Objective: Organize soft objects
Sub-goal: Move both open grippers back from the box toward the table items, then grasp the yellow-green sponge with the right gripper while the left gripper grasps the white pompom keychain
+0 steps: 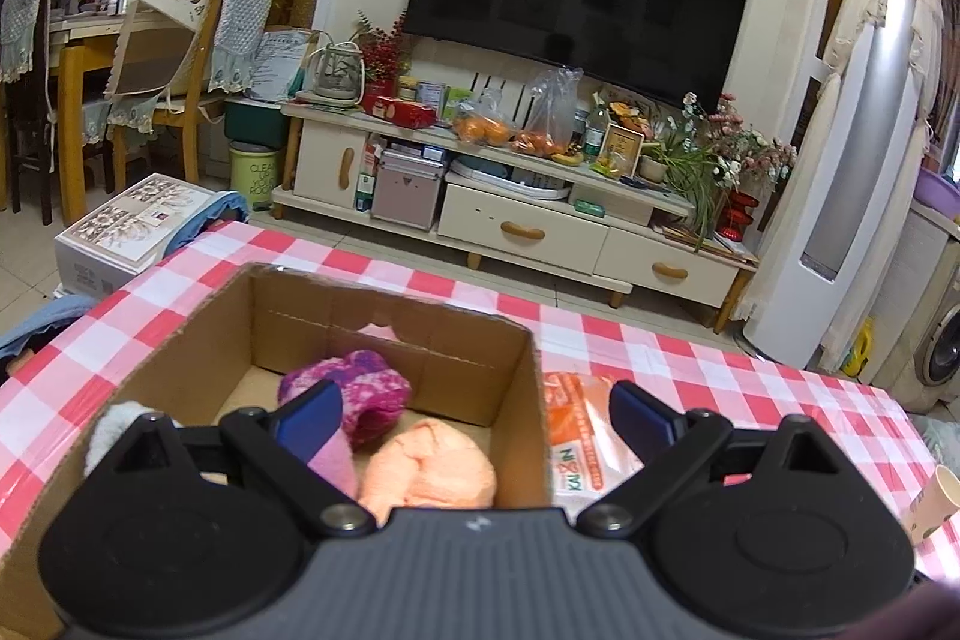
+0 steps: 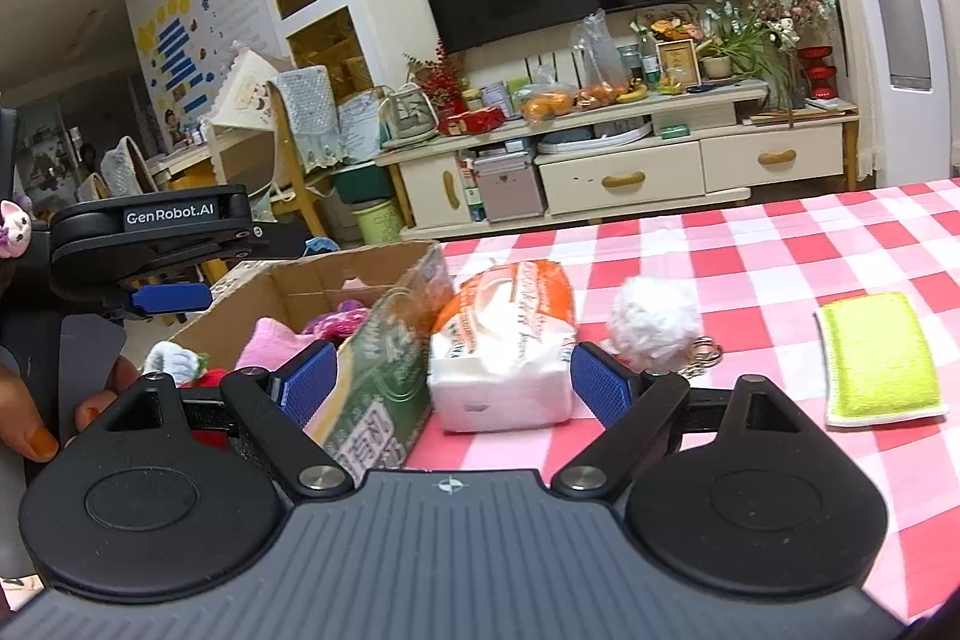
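Note:
A cardboard box stands on the checked table and holds a purple-magenta plush, a peach soft item and a pink cloth. My left gripper is open and empty above the box's near right side. My right gripper is open and empty, with a tissue pack just ahead between its fingers. A white pom-pom keychain and a green sponge lie to the right. The box and the left gripper show at the left in the right wrist view.
The tissue pack lies right of the box. A paper cup stands at the table's right edge. Beyond the table are a TV stand, chairs and floor boxes. A hand shows at left.

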{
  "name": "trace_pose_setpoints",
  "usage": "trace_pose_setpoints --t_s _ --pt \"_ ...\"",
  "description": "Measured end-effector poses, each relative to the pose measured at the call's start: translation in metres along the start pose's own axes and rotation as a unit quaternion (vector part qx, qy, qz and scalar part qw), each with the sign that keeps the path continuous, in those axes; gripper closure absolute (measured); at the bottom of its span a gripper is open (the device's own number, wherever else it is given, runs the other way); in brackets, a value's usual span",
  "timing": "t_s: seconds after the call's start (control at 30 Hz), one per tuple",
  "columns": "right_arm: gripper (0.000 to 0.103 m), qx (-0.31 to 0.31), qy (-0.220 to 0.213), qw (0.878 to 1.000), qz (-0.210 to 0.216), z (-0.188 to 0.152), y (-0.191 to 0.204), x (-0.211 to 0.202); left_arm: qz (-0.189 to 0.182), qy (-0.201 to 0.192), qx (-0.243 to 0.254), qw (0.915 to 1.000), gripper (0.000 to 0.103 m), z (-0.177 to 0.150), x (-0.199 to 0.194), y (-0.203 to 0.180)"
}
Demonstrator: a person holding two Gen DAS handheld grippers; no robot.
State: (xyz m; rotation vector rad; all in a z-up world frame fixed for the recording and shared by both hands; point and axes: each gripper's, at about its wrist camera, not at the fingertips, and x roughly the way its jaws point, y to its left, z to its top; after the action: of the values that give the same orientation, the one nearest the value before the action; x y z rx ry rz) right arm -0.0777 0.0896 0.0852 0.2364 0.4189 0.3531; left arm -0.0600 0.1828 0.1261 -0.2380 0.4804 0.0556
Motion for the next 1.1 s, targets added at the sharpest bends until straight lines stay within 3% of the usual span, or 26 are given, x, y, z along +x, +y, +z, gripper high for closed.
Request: trace_pose_setpoints --t_s 0.3,0.57,0.77,0.93,1.1 --pt "0.000 0.007 -0.006 1.000 -0.029 -0.002 -0.018 -0.007 -0.011 0.004 0.025 0.9996 0.006 -0.006 0.007 -0.026" --pt "0.000 0.013 -0.021 0.995 -0.096 -0.001 -0.043 -0.015 -0.022 0.008 0.059 0.9980 0.006 -0.016 0.013 -0.055" --pt "0.000 0.043 -0.026 0.985 -0.165 0.001 -0.085 -0.017 -0.023 0.007 0.079 0.9965 0.006 -0.026 0.015 -0.073" --pt "0.000 0.051 -0.012 0.970 -0.238 0.001 -0.128 -0.011 -0.029 0.006 0.095 0.9950 0.006 -0.033 0.016 -0.090" --pt "0.000 0.070 0.028 0.964 -0.255 -0.001 -0.168 0.004 -0.035 0.011 0.114 0.9928 0.006 -0.040 0.020 -0.107"
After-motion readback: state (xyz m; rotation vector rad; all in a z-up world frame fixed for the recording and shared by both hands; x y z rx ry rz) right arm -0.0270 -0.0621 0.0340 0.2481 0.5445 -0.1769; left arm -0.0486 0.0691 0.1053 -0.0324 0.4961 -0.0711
